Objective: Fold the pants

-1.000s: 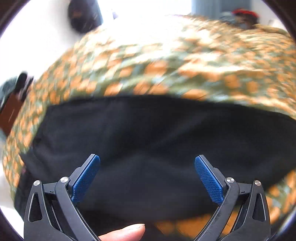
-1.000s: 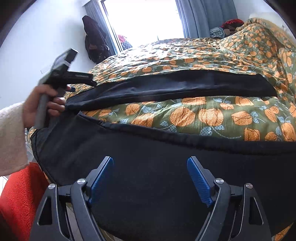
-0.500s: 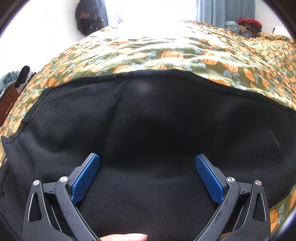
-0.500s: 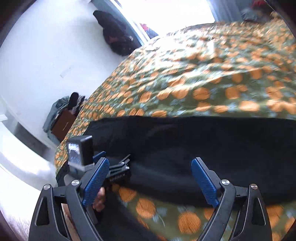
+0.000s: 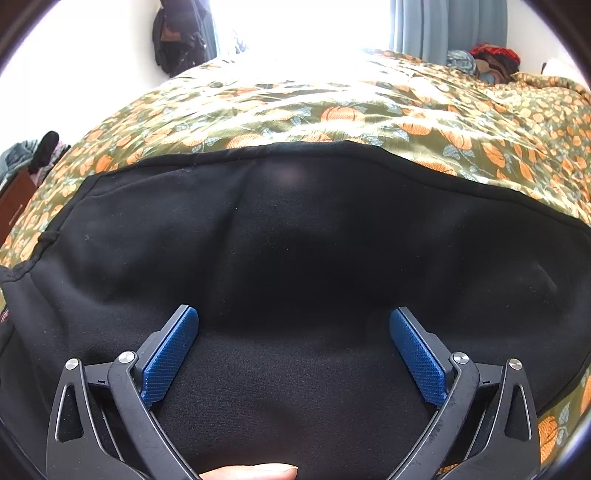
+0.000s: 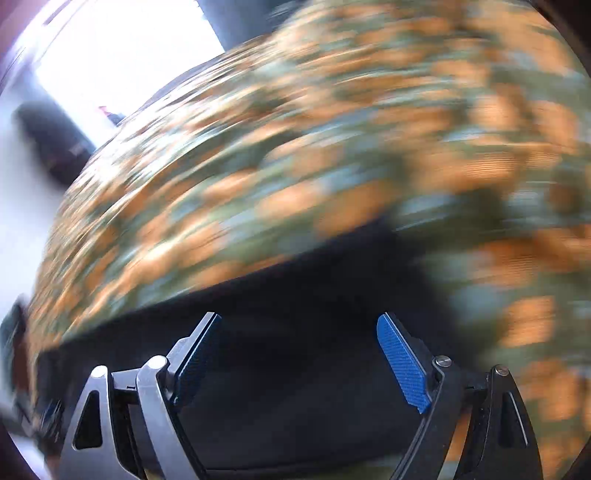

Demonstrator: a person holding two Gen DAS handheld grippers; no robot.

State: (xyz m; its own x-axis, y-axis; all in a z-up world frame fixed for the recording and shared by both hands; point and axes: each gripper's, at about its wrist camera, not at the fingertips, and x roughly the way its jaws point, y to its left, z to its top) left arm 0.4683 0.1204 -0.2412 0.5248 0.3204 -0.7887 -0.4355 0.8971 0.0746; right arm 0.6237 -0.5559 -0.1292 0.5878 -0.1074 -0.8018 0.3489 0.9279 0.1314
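Black pants [image 5: 295,240] lie spread flat on a bed with an orange-and-green floral cover [image 5: 332,107]. My left gripper [image 5: 293,332] is open just above the black cloth, its blue pads [image 5: 168,356] wide apart and empty. In the right wrist view the picture is motion-blurred. My right gripper [image 6: 299,343] is open over the black pants [image 6: 295,387], near their far edge, with nothing between its blue pads [image 6: 402,363].
Dark clothes hang on the wall [image 5: 181,33] at the back left by a bright window. A pile of clothes [image 5: 487,62] sits at the far right of the bed. A brown cabinet [image 5: 14,203] stands at the left.
The left gripper has settled over the pants with a slightly closer view. The right gripper is swinging fast to the right along the pants, so its view has gone blurred. Both stay open.
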